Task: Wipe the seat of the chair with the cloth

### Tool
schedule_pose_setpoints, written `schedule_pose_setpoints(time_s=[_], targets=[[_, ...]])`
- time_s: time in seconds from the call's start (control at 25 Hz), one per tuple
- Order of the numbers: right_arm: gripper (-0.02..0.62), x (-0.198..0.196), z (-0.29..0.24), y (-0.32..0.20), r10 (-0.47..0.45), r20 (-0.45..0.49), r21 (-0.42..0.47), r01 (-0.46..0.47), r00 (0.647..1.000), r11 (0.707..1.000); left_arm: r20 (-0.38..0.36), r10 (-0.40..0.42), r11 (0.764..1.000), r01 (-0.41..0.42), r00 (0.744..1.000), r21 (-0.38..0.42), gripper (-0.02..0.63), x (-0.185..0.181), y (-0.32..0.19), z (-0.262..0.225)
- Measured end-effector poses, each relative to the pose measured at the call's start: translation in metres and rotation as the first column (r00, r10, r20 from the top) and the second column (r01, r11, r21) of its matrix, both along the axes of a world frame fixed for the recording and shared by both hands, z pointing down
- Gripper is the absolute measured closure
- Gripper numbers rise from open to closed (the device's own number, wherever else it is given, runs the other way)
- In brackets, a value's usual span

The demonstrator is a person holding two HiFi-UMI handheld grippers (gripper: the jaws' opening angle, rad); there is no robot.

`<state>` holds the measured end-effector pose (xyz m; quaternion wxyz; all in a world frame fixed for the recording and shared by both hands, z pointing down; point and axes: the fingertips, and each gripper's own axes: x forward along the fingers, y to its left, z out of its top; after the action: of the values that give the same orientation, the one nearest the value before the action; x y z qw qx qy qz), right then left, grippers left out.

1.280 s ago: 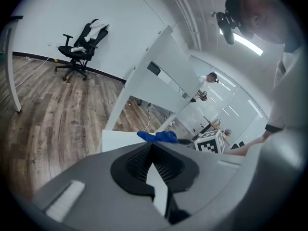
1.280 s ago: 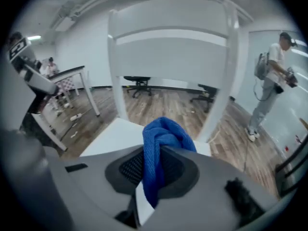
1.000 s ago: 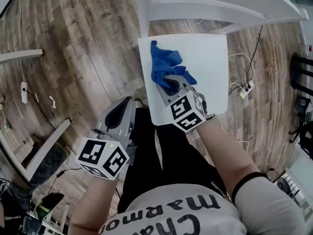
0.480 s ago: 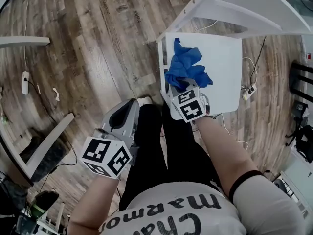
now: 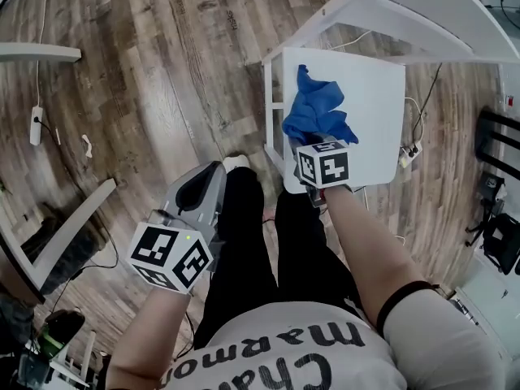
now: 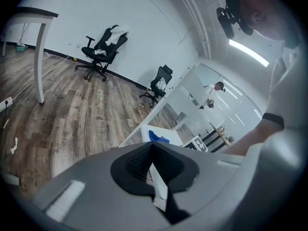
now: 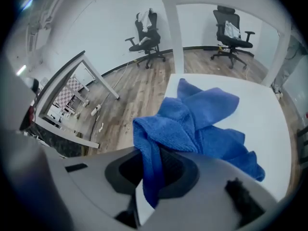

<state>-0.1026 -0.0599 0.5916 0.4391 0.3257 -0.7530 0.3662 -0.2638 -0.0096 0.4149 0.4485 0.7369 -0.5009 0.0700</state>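
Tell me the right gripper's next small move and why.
Probably drag the cloth, pinched in the right gripper, sideways across the seat toward its bare right side. The cloth lies bunched near the seat's left edge, so most of the white surface is uncovered.

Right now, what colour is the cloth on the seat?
The crumpled microfibre cloth is blue, clearest in right gripper view.

floor (image 5: 146, 63): brown wood planks | power strip (image 5: 34, 127): white, on the floor at left, cable attached | second power strip (image 5: 410, 149): on the floor at right, among white cables | office chair (image 7: 147, 32): black, near the white wall, light garment over its backrest | second office chair (image 7: 231, 30): black, same wall | table leg (image 6: 41, 64): white, upright
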Motion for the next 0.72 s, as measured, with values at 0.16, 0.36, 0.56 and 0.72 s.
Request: schedule_pose_setpoints(time_s=[0.16,0.36,0.56,0.72], targets=[[0.540,-0.003,0.001,-0.004,0.013,0.095,-0.013,-0.012,0.995,1.000,0.007,-0.007,1.000,0.007,1.000,-0.025,0.600,0.015,0.009,0.010],[0.541,0.011,0.001,-0.009,-0.058,0.130,0.023,0.056,0.990,0.998,0.012,0.034,0.999,-0.034,0.999,-0.027,0.600,0.058,0.008,0.014],[0.542,0.069,0.000,-0.025,-0.025,0.079,0.070,0.019,0.997,0.997,0.015,0.098,0.995,-0.098,0.995,-0.015,0.600,0.114,0.003,0.008],[0.543,0.119,0.001,-0.032,0.014,0.083,0.074,-0.020,0.996,0.997,0.020,0.130,0.991,-0.130,0.991,-0.018,0.600,0.147,0.002,0.006]])
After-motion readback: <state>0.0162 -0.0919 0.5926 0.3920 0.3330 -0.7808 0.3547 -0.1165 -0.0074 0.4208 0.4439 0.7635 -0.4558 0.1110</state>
